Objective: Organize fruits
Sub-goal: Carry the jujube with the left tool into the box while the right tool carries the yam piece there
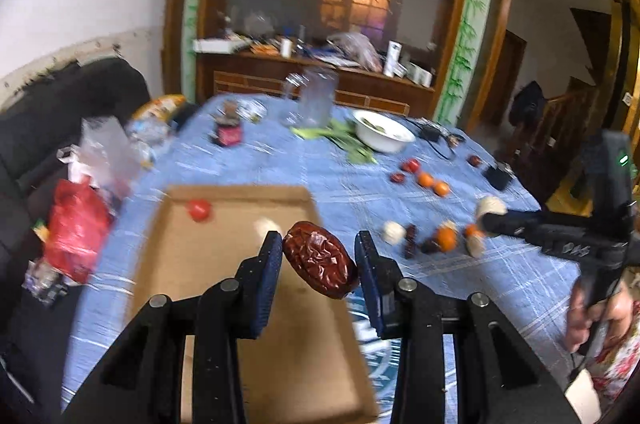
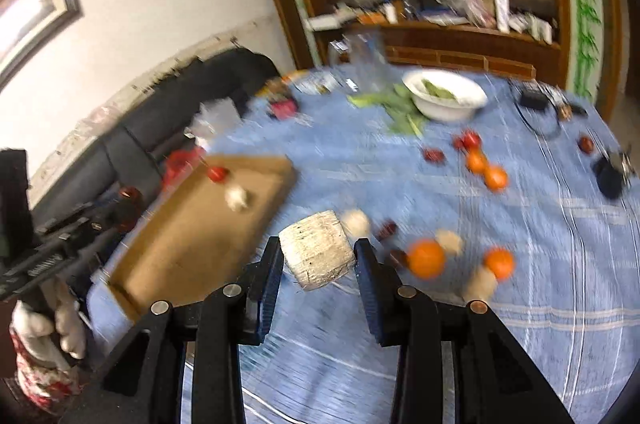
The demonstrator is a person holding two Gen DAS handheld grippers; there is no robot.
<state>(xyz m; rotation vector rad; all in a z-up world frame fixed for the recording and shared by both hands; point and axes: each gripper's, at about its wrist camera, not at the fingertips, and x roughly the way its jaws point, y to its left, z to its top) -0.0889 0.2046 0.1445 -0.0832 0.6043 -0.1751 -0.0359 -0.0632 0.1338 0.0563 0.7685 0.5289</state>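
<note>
My left gripper (image 1: 319,260) is shut on a wrinkled red date (image 1: 319,259) and holds it above the right part of a shallow cardboard tray (image 1: 224,264). The tray holds a red fruit (image 1: 199,210) and a white piece (image 1: 267,225). My right gripper (image 2: 318,256) is shut on a pale ridged white chunk (image 2: 318,254), above the blue tablecloth just right of the tray (image 2: 192,236). Oranges (image 2: 427,258), white pieces (image 2: 449,240) and dark dates (image 2: 386,229) lie scattered on the cloth. The right gripper also shows in the left wrist view (image 1: 490,214).
A white bowl (image 2: 445,96) with greens stands at the back, beside a clear jug (image 1: 316,98). A black device (image 2: 610,172) and cables lie far right. A red bag (image 1: 76,228) and plastic wrappers lie at the left table edge beside a dark sofa (image 2: 160,128).
</note>
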